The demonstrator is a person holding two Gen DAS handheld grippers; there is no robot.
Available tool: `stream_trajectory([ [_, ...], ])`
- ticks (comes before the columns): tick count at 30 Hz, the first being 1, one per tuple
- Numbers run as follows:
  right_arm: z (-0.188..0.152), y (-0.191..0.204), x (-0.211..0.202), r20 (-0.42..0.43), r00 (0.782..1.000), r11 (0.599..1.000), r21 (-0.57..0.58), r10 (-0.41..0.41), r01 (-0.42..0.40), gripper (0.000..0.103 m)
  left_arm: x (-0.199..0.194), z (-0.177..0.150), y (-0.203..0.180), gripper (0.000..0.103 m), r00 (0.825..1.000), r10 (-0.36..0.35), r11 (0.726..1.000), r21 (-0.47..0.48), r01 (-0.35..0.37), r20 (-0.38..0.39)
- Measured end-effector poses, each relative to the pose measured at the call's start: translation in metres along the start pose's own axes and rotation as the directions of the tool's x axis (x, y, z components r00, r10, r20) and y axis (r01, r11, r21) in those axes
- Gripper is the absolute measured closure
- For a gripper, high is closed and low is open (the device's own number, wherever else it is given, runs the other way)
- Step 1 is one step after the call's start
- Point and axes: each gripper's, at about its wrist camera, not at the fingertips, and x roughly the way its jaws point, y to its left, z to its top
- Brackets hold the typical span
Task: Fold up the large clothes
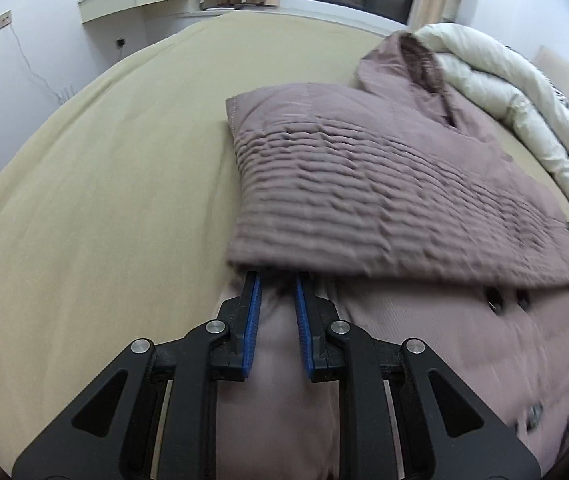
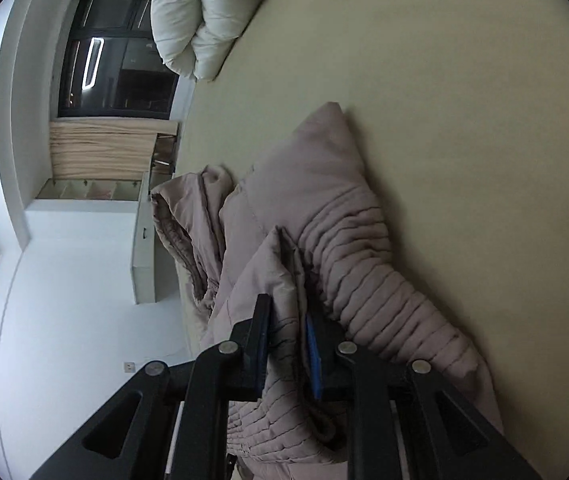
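My left tongs are spread, tips tucked under the folded coat on the bed. My right tongs pinch a coat fold.

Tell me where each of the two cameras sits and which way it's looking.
Left wrist: behind the left claw, level, looking across the bed at the mauve coat; its tips sit under a folded layer.
Right wrist: behind the right claw, rolled sideways, looking along the coat toward the window; fabric sits between its fingers.
Shared: coat, bed, white duvet, window.
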Motion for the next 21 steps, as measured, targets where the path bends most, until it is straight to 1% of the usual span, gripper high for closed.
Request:
stream_trajectory([
  [1,0.0,0.0,-0.001,0.004,1.0,1.0,-0.012,0.006,-0.006,0.085,-0.011,-0.004,-0.002,0.086,1.0,-0.011,0.999,0.035,0.011,0.006],
  [3,0.002,0.009,-0.002,0.006,1.0,0.997,-0.07,-0.021,0.021,0.085,-0.031,-0.009,-0.002,0.086,0.999,-0.021,0.998,0.053,0.019,0.033],
  [4,0.002,0.016,-0.003,0.006,0.999,0.995,-0.097,-0.037,0.038,0.084,-0.039,-0.002,-0.001,0.086,0.998,-0.012,0.999,0.051,0.009,0.066],
  [6,0.005,0.027,-0.003,0.013,0.998,0.988,-0.14,-0.064,0.065,0.084,-0.046,0.025,-0.002,0.086,0.992,0.004,0.999,0.044,-0.009,0.125],
  [7,0.006,0.032,-0.004,0.017,0.997,0.985,-0.158,-0.073,0.074,0.084,-0.044,0.039,-0.004,0.086,0.989,0.007,0.998,0.055,-0.015,0.145],
  [9,0.007,0.042,-0.009,0.026,0.995,0.977,-0.186,-0.099,0.102,0.083,-0.033,0.067,-0.015,0.086,0.982,0.033,0.993,0.106,-0.053,0.184],
  [10,0.008,0.043,-0.007,0.029,0.994,0.974,-0.196,-0.108,0.112,0.082,-0.026,0.078,-0.019,0.086,0.981,0.036,0.99,0.128,-0.061,0.193],
  [11,0.009,0.044,-0.007,0.033,0.993,0.971,-0.205,-0.117,0.121,0.081,-0.017,0.086,-0.021,0.086,0.982,0.04,0.986,0.15,-0.068,0.184],
  [12,0.009,0.045,-0.007,0.039,0.991,0.968,-0.211,-0.128,0.134,0.08,0.001,0.092,-0.027,0.086,0.987,0.049,0.981,0.179,-0.076,0.151],
  [13,0.009,0.045,-0.007,0.047,0.988,0.965,-0.213,-0.144,0.151,0.076,0.024,0.093,-0.029,0.086,0.995,0.055,0.979,0.194,-0.07,0.08],
  [14,0.011,0.043,-0.007,0.051,0.983,0.961,-0.207,-0.176,0.183,0.072,0.045,0.098,-0.031,0.086,0.999,0.05,0.98,0.191,-0.051,0.009],
  [15,0.009,0.044,-0.01,0.052,0.979,0.958,-0.202,-0.199,0.205,0.071,0.062,0.093,-0.031,0.086,0.998,0.052,0.981,0.19,-0.044,-0.038],
  [16,0.005,0.051,-0.018,0.068,0.972,0.948,-0.213,-0.225,0.235,0.065,0.066,0.087,-0.033,0.086,0.998,0.066,0.974,0.218,-0.061,-0.017],
  [17,-0.002,0.062,-0.028,0.103,0.96,0.93,-0.241,-0.26,0.278,0.058,0.064,0.084,-0.035,0.086,0.997,0.076,0.968,0.238,-0.076,0.006],
  [18,-0.008,0.077,-0.036,0.157,0.948,0.905,-0.287,-0.278,0.313,0.043,0.059,0.085,-0.037,0.086,0.997,0.075,0.97,0.233,-0.076,0.012],
  [19,-0.016,0.097,-0.045,0.21,0.947,0.885,-0.349,-0.245,0.307,0.035,0.055,0.088,-0.036,0.086,0.998,0.067,0.974,0.216,-0.07,0.019],
  [20,-0.024,0.114,-0.048,0.225,0.953,0.872,-0.403,-0.201,0.279,0.033,0.048,0.091,-0.036,0.086,0.997,0.059,0.98,0.19,-0.066,0.04],
  [21,-0.032,0.128,-0.045,0.213,0.963,0.855,-0.455,-0.166,0.248,0.033,0.039,0.093,-0.036,0.086,0.996,0.052,0.984,0.168,-0.064,0.072],
])
